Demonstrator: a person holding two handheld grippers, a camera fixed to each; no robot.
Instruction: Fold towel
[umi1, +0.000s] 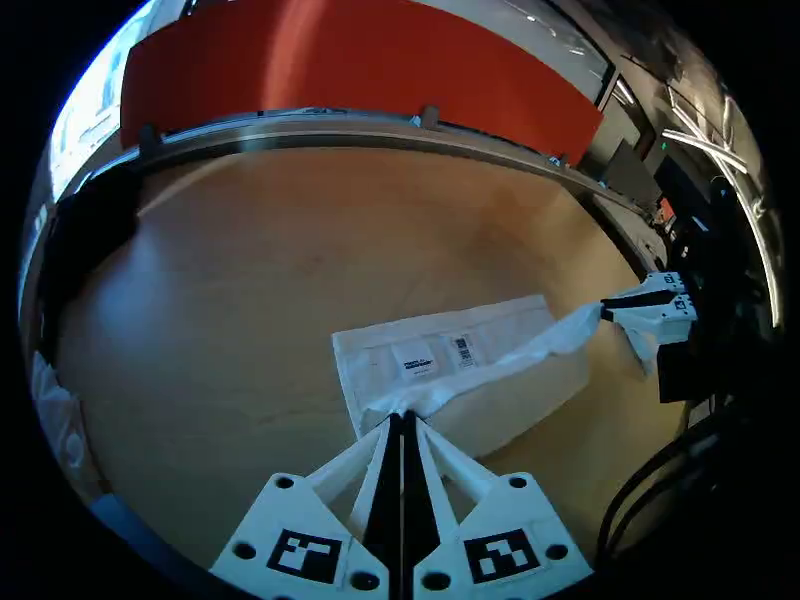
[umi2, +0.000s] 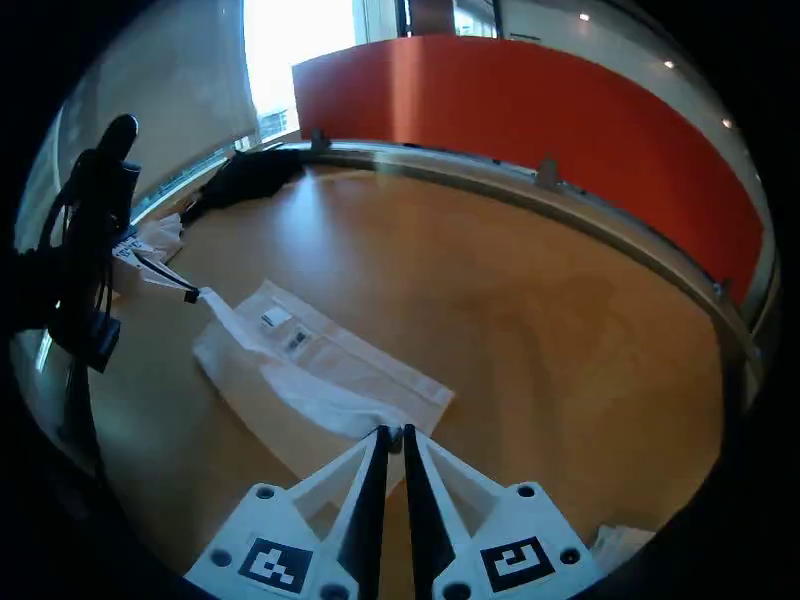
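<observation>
Left gripper (umi1: 402, 418) sits low over the wooden table (umi1: 250, 280), pointing forward, its 2 fingers pinched tight on the near end of the white towel (umi1: 470, 365). Right gripper (umi2: 393, 432) is in the same pose, clamped on the other end of that raised edge. The rest of the towel lies flat mid-table. 2 tags (umi1: 440, 355) face up, too small to read. In the right gripper view the left gripper's rear is lost in shadow.

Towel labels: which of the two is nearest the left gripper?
The wider label, straight ahead of the left gripper. The smaller, dark-coded label sits farther along, toward the right gripper.
</observation>
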